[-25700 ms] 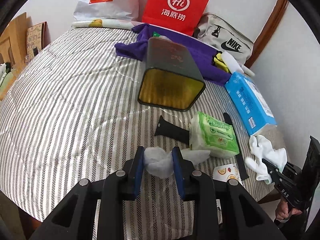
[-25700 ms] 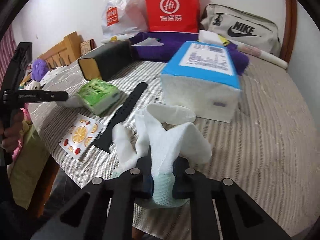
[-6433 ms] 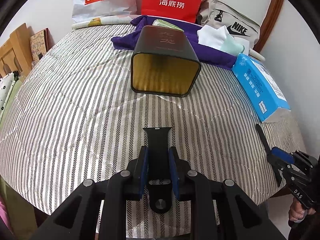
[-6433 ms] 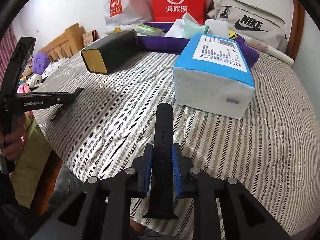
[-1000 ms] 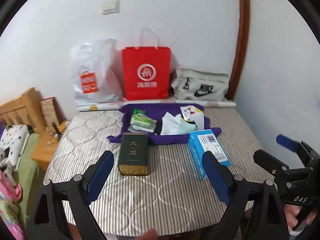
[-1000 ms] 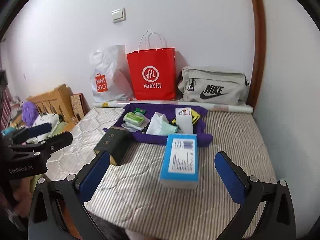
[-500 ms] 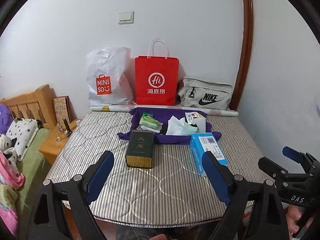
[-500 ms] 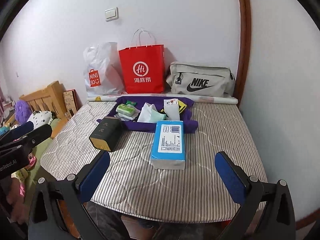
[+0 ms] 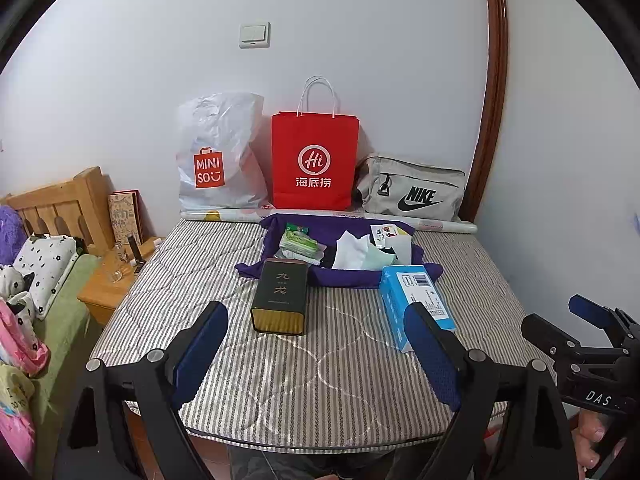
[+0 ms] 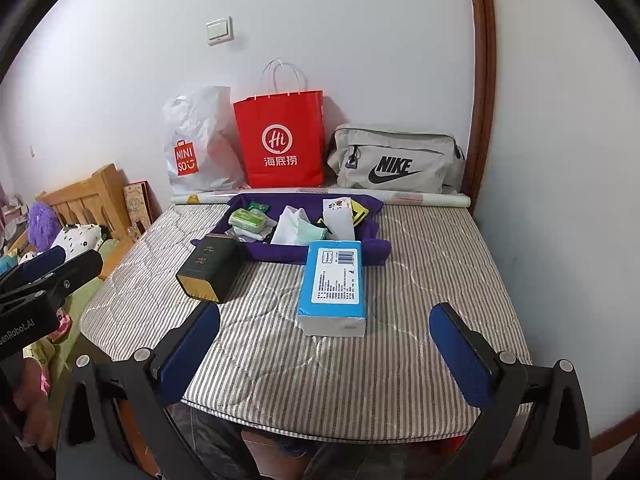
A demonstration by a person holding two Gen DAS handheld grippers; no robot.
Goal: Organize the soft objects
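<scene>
A purple cloth (image 9: 344,276) (image 10: 288,254) lies at the far side of the striped mattress (image 9: 312,368) (image 10: 420,288). On it lie a green wipes pack (image 9: 298,243) (image 10: 248,218), white and mint socks (image 9: 360,256) (image 10: 298,226) and a sticker sheet (image 9: 384,234) (image 10: 338,206). My left gripper (image 9: 316,354) is wide open and empty, held back over the near edge. My right gripper (image 10: 326,354) is wide open and empty too, also back from the mattress.
A dark tin box (image 9: 280,296) (image 10: 210,266) and a blue tissue pack (image 9: 416,304) (image 10: 334,284) lie on the mattress in front of the cloth. A Miniso bag (image 9: 218,156), a red paper bag (image 9: 314,160) and a Nike bag (image 9: 412,192) stand against the wall. A wooden nightstand (image 9: 108,288) stands left.
Both grippers stay wide open and empty. Both cameras have pulled a little further back and higher from the mattress; the objects lie as before.
</scene>
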